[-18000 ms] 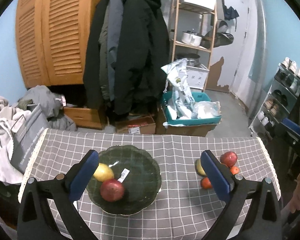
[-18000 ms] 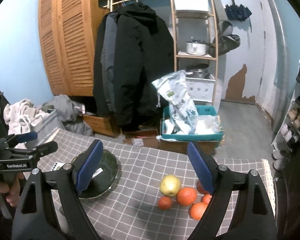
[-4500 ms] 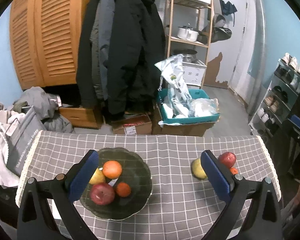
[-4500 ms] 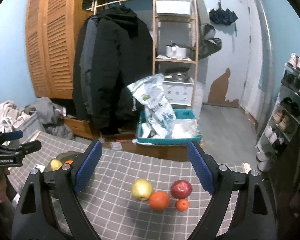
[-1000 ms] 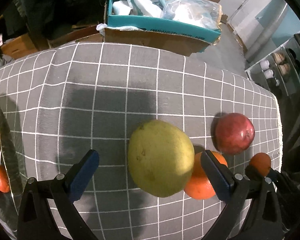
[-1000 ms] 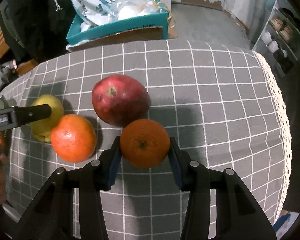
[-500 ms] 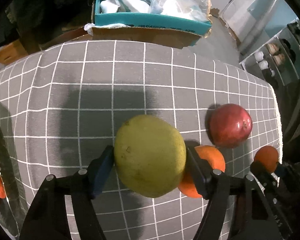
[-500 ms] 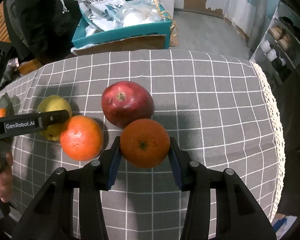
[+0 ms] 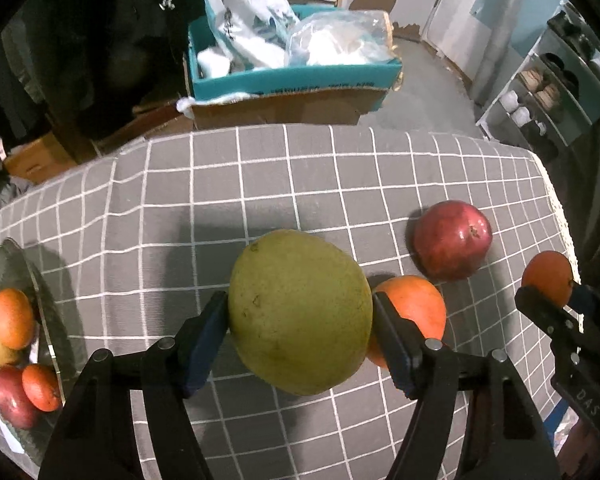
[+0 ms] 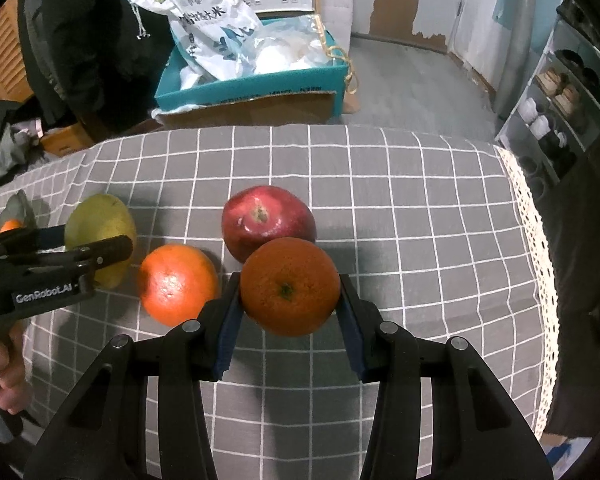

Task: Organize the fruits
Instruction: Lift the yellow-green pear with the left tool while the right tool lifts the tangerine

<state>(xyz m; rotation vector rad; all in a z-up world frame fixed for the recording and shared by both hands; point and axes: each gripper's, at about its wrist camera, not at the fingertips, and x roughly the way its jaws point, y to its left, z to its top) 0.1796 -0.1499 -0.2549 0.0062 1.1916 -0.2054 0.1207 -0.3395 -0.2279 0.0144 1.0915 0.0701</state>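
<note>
The left tool point(image 9: 300, 316) grips a yellow-green fruit point(image 9: 300, 312) between its blue pads, jaws having just closed on it; the right tool point(image 10: 290, 300) is clamped on a small orange point(image 10: 290, 286); both fruits sit at the centre of their own views; on the counter point(image 10: 420, 208), under a grey cloth with a white grid and a lace hem at 3 o'clock, a larger orange point(image 10: 178, 284) lies at 9 o'clock of the right tool and a red apple point(image 10: 260, 212) at 12 o'clock, just behind the held orange; past the far edge a teal box point(image 10: 252, 88) of bags stands on the floor at 12 o'clock, dark coats at 10 o'clock, a shoe rack point(image 10: 556, 108) at 2 o'clock; only the left wrist view shows the glass plate point(image 9: 40, 280) at 9 o'clock with fruit on it; only the right wrist view shows a hand point(image 10: 0, 368) at 8 o'clock holding the left tool
</note>
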